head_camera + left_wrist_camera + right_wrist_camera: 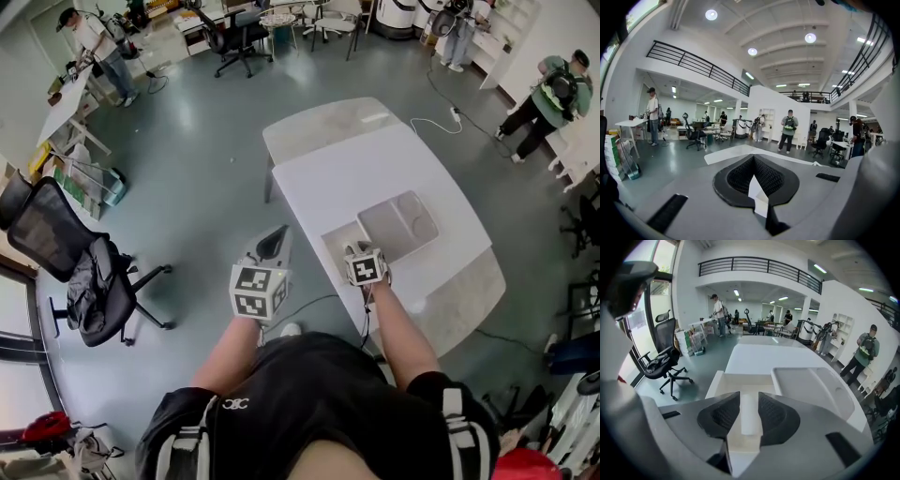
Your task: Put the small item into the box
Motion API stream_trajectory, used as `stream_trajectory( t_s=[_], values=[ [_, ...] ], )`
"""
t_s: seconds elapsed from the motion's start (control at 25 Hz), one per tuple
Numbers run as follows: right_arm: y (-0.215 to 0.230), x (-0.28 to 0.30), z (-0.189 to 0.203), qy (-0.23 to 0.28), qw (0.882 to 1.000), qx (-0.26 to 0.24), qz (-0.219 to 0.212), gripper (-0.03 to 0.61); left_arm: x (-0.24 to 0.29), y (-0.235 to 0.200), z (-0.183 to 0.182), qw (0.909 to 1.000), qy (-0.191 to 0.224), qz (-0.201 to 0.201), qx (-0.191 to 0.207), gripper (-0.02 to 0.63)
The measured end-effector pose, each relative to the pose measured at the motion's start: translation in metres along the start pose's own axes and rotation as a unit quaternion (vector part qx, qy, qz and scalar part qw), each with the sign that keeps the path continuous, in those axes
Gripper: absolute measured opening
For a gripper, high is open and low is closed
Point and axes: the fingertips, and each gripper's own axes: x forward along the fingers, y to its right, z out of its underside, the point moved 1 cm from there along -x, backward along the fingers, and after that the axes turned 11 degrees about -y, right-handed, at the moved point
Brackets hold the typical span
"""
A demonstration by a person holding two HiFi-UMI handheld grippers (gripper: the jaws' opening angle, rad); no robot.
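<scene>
far to the left of the box (740, 376), a black office chair (89, 272) is seen on the grey floor. nearer, but still left of the box and off the table's edge, the left gripper (274, 244) is held over the floor. its jaws are pressed together and nothing is caught between the pads. the box, white and open at the top, is set on the white table (759, 355), near the edge closest to the person. just above the box's opening, the right gripper (749, 399) is tilted down towards it. its jaws are clamped on the small item (749, 416), a white cylinder gripped lengthwise between the pads, over the box's inside. just to the right of the box, a grey lid (811, 385) is laid flat on the table.
</scene>
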Motion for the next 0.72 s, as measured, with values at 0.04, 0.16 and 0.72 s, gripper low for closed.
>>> stream_trajectory(
  t_s=[0.04, 0.16, 0.72],
  values=[
    [0.002, -0.010, -0.008, 0.026, 1.000, 0.002, 0.005, 0.109, 0.001, 0.002, 0.001, 1.0000, -0.001, 0.004, 0.001, 0.012],
    [0.011, -0.037, -0.026, 0.094, 0.995, 0.016, 0.020, 0.046, 0.007, 0.011, 0.000, 0.9998, -0.001, 0.017, 0.006, 0.012],
    [0.047, -0.164, -0.055, 0.290, 0.951, 0.096, 0.057, 0.014, 0.036, 0.052, -0.004, 0.9968, -0.005, 0.074, 0.028, 0.012]
  ],
)
